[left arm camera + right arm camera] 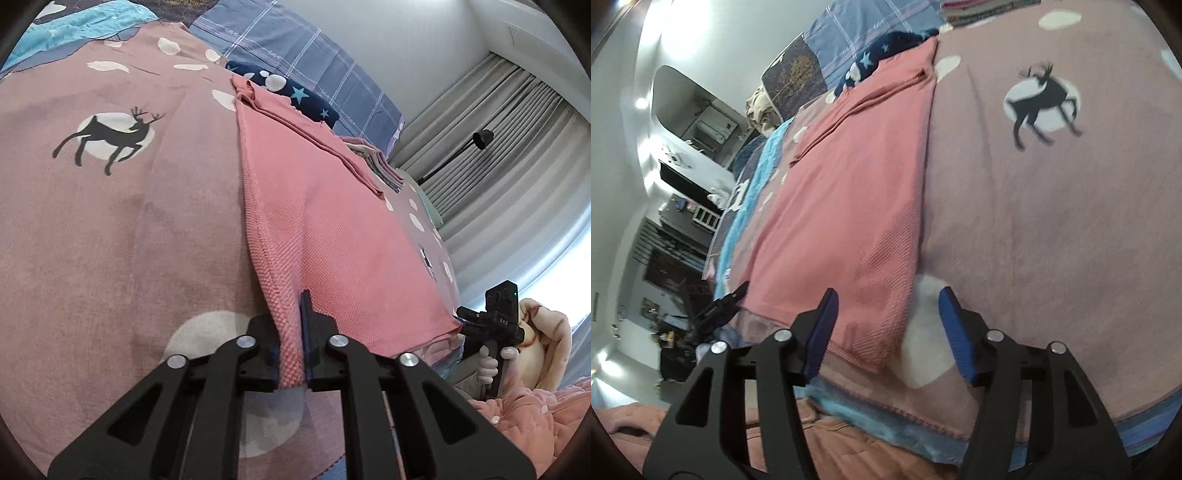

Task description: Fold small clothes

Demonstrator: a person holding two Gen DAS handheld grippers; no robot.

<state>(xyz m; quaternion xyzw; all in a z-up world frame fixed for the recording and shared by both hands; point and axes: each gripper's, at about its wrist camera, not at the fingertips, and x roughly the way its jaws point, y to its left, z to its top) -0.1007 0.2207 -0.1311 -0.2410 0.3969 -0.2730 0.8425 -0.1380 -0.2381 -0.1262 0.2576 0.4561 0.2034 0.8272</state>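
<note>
A pink knit garment (332, 229) lies spread on the mauve deer-print bedspread (110, 229). My left gripper (295, 332) is shut on the garment's near left corner, which is pinched into a raised fold between the blue pads. In the right wrist view the same garment (857, 192) lies flat, and my right gripper (886, 328) is open just above its near right corner, one pad over the cloth and one over the bedspread (1052, 240). The right gripper also shows in the left wrist view (461, 325) at the garment's far corner, held by a hand.
A dark blue star-print cloth (288, 88) and a stack of folded clothes (380, 162) lie at the far end of the garment. A blue plaid pillow (314, 62) lies behind. A pink blanket (820, 443) hangs below the bed edge. Curtains (498, 147) cover the window.
</note>
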